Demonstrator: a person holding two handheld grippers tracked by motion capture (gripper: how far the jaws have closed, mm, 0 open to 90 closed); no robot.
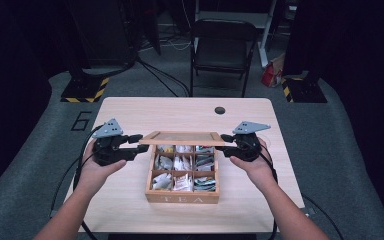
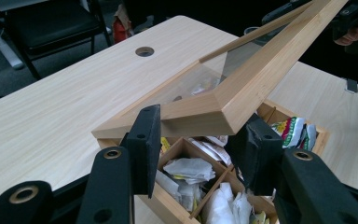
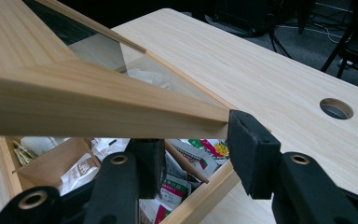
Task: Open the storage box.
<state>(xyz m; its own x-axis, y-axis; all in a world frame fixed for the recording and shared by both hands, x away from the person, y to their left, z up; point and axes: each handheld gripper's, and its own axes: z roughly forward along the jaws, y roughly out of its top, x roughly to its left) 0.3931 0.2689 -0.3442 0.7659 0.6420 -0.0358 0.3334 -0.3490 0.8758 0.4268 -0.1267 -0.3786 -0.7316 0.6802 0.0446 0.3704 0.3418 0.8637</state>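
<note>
Hard to make out from above: the grip at either end of the lid, small and dark against the hands. Clearer in the left gripper view: left gripper pinching the near left corner of the lid, one black pad flat against the side edge, the other against the front edge. Less clear in the right gripper view: right gripper set about the other front corner of the lid, one pad touching the end of the wooden frame, the other half hidden under the frame's lower edge. Cannot tell whether that hidden pad presses or merely sits below.

Lid raised at the front and tilted, back edge low over the rear of the tea box, hinge line hidden behind the frame. Glass pane see-through, table grain visible beyond it. Tea bags in the front compartments plain to see; those in the back row shaded by the lid and cut off. Forearms cropped at the bottom of the high view, cables trailing off the table's near edge.

Box standing near the front edge of the table, midway between the sides. Bare wood to the left, to the right and behind, up to a round hole near the far edge. Chair well beyond that edge, apart from the table.
</note>
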